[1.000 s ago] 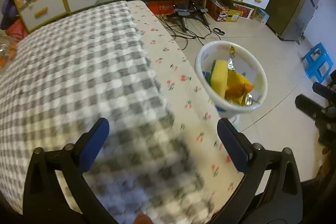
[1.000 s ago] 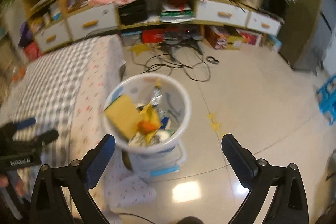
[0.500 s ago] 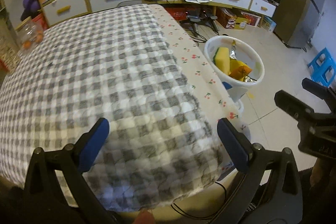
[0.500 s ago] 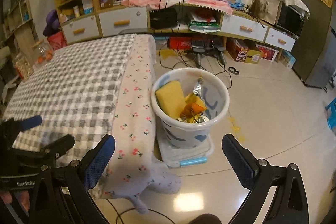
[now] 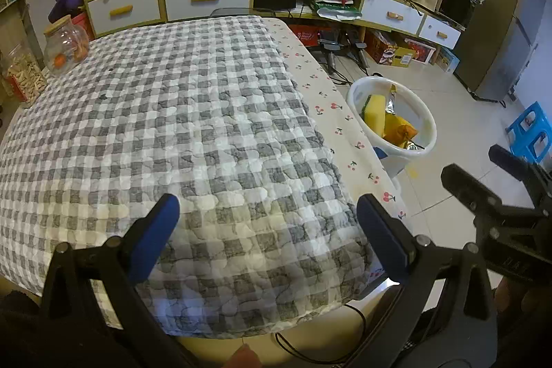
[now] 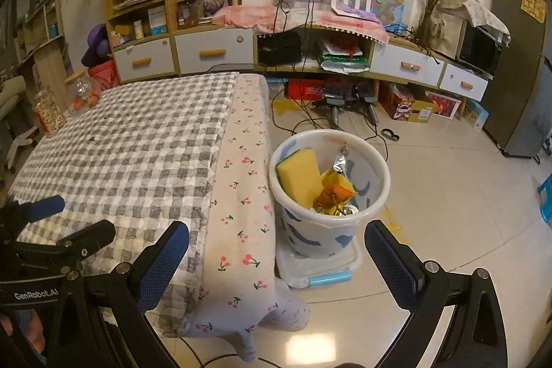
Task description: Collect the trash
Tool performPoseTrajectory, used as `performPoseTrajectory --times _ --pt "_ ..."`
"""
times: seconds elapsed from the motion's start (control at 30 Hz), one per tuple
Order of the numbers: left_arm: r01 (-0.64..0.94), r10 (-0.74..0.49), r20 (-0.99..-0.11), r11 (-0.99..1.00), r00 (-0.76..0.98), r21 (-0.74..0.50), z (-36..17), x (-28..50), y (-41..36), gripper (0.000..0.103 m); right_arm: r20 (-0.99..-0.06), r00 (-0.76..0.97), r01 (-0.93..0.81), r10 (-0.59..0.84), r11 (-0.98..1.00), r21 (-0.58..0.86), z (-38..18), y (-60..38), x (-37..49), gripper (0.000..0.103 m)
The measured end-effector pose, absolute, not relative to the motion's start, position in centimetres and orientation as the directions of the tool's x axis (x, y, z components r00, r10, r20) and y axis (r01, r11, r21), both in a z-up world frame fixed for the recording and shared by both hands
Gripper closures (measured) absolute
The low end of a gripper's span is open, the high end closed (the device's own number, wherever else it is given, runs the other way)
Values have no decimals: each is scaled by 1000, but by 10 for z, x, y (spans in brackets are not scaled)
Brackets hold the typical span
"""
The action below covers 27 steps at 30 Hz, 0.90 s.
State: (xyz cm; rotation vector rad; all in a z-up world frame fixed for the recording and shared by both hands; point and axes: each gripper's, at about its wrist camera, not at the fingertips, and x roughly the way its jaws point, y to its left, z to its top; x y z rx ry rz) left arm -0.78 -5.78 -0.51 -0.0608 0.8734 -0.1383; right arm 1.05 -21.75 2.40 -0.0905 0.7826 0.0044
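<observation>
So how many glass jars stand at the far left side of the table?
2: one jar with a wooden lid holding orange things, and another jar nearer the edge, full of pale pieces. Others may be hidden.

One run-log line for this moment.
left tongs: open, empty | right tongs: open, empty | bin: holds sponge, wrappers | tablecloth: no trash visible

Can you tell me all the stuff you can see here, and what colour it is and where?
table: 1, grey-white check cloth, cherry-print edge, left of the bin
bin: 1, white with blue marks, on the floor beside the table
sponge: 1, yellow, in the bin
wrappers: several, orange, yellow, silver, in the bin
glass jars: 2, clear, table's far left edge
stool: 1, blue, floor, right
left gripper: 1, black, blue fingers, open, empty
right gripper: 1, black, blue fingers, open, empty
</observation>
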Motion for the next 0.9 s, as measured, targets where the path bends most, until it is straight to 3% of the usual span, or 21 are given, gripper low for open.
performPoseTrajectory --times 0.9 --pt "97 -145 -756 989 638 -108 -2 -8 -60 1 -725 688 -30 -25 998 -63 18 -223 11 0"
